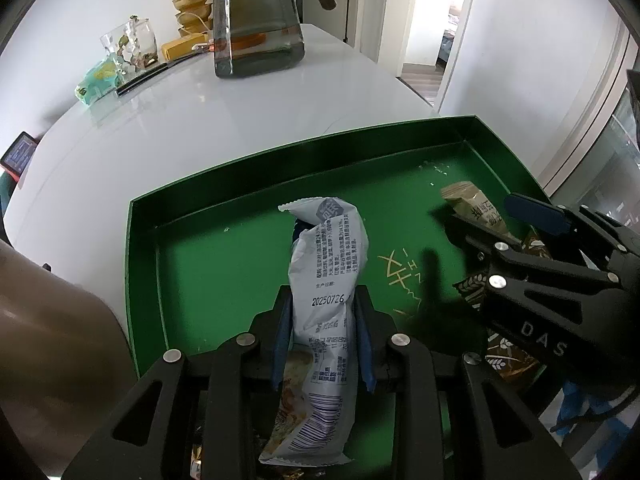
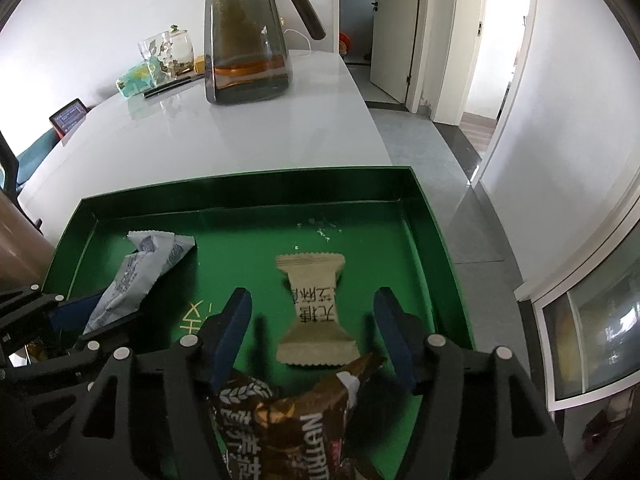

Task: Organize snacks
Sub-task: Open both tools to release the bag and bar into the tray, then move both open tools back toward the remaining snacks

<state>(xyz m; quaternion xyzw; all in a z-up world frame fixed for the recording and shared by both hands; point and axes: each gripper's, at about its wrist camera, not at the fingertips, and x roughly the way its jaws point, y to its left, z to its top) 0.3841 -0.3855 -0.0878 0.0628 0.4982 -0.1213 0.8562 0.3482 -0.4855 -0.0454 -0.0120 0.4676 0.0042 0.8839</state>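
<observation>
A green tray (image 1: 224, 248) lies on the white table. My left gripper (image 1: 322, 300) is shut on a long white snack packet (image 1: 328, 248), whose bent upper end sticks out over the tray floor. The right wrist view shows this packet (image 2: 136, 276) at the tray's left, in the left gripper (image 2: 80, 316). My right gripper (image 2: 312, 298) is open over the tray (image 2: 248, 240). A tan packet (image 2: 314, 308) lies flat between its blue pads (image 2: 236, 320), touching neither. A dark brown packet (image 2: 288, 412) lies crumpled just below it, near the gripper's base.
A tall glass pitcher (image 2: 244, 40) of brown liquid stands behind the tray. A glass jar (image 2: 168, 52), a teal packet (image 2: 134, 80) and gold bowls (image 1: 192, 4) sit at the far left. The table's right edge drops to the floor (image 2: 420, 152). A brown object (image 1: 48, 340) is at left.
</observation>
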